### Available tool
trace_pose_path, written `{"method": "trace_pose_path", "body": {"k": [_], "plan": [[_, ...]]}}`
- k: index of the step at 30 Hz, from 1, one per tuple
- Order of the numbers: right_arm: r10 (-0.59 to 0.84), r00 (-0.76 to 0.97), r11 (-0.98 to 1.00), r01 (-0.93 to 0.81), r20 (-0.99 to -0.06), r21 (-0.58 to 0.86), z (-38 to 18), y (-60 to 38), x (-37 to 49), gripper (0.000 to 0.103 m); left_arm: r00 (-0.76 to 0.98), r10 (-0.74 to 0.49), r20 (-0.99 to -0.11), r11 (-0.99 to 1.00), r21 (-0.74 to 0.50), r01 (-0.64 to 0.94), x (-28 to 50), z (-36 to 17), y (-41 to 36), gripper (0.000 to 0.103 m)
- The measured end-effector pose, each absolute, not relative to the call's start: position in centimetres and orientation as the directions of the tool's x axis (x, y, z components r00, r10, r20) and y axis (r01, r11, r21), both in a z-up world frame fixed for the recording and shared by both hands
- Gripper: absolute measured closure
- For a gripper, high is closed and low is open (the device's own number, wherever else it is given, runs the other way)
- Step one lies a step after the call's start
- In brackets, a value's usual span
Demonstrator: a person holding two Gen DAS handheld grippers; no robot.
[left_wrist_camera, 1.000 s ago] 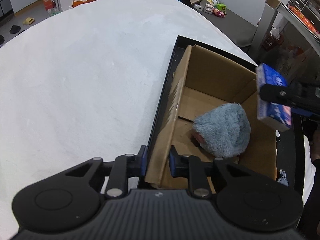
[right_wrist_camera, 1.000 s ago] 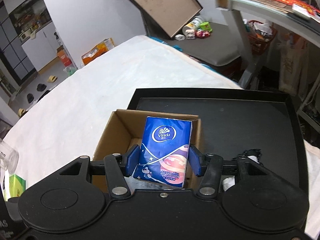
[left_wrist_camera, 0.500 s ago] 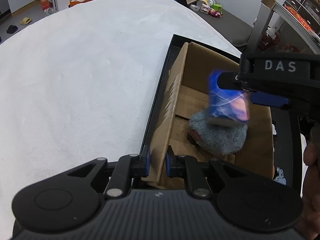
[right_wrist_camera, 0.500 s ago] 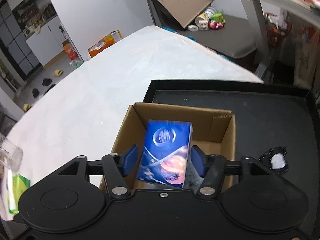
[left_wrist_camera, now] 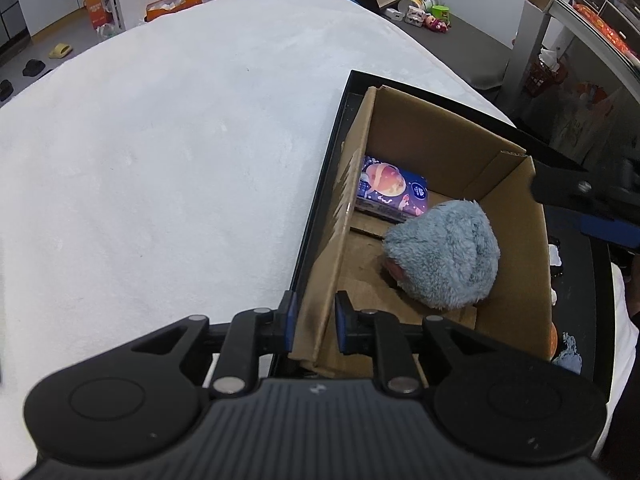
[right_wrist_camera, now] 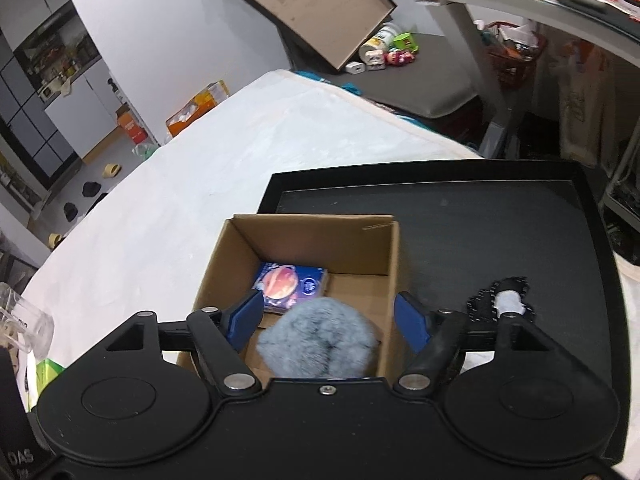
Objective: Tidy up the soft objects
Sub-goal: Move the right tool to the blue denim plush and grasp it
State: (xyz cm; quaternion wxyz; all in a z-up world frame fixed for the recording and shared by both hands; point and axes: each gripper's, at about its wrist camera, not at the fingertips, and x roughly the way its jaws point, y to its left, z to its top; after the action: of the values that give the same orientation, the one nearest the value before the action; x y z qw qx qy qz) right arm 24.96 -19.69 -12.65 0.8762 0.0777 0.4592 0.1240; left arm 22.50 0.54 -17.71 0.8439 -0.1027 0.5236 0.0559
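Observation:
An open cardboard box [left_wrist_camera: 452, 132] stands on a black tray [right_wrist_camera: 480, 220]. Inside it lie a blue tissue pack [left_wrist_camera: 390, 189], flat at the far left corner, and a fluffy grey-blue plush [left_wrist_camera: 444, 254] nearer me. My left gripper [left_wrist_camera: 314, 322] is shut on the box's near left wall. My right gripper [right_wrist_camera: 332, 322] is open and empty, hovering above the box; the tissue pack [right_wrist_camera: 292, 286] and the plush [right_wrist_camera: 318, 348] lie below it. It also shows at the right edge of the left wrist view [left_wrist_camera: 592, 208].
The tray sits on a white padded surface [left_wrist_camera: 160, 140]. A black and white item [right_wrist_camera: 500, 300] lies on the tray right of the box. A clear container [right_wrist_camera: 20, 324] and a green packet [right_wrist_camera: 48, 372] are at the left. Floor clutter and a metal table stand beyond.
My right gripper carried the tissue pack over the box, opened and released it; the pack now lies flat inside the box. My left gripper kept its hold on the box wall.

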Motion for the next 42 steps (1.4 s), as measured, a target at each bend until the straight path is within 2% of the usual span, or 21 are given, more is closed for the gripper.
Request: {"method": "trace_pose_path", "body": {"k": [3, 8, 14, 20, 42], "plan": [[0.278, 0.554, 0.960, -0.133, -0.784, 0.246, -12.4, -20.7, 24.5, 0.031, 0.441, -0.008, -0.898, 0.973, -0.109, -0.204, 22.5, -17.5, 0.4, 0.080], [0.261, 0.558, 0.964, -0.112, -0.788, 0.240, -12.4, -22.5, 23.4, 0.026, 0.432, 0.016, -0.902, 0.975, -0.082, -0.208, 22.4, -17.3, 0.1, 0.057], [0.233, 0.554, 0.970, -0.067, -0.799, 0.236, -13.1, -24.8, 22.1, 0.023, 0.434, 0.042, -0.900, 0.978, -0.051, -0.201, 22.0, -16.9, -0.4, 0.046], [0.210, 0.543, 0.970, -0.013, -0.813, 0.241, -14.4, -26.9, 21.0, 0.021, 0.430, 0.056, -0.901, 0.982, -0.027, -0.185, 21.6, -17.0, -1.1, 0.043], [0.126, 0.512, 0.966, 0.129, -0.850, 0.222, -20.9, -32.0, 18.2, 0.020, 0.400, 0.113, -0.910, 0.988, 0.059, -0.145, 22.1, -17.7, -2.6, 0.042]]}}
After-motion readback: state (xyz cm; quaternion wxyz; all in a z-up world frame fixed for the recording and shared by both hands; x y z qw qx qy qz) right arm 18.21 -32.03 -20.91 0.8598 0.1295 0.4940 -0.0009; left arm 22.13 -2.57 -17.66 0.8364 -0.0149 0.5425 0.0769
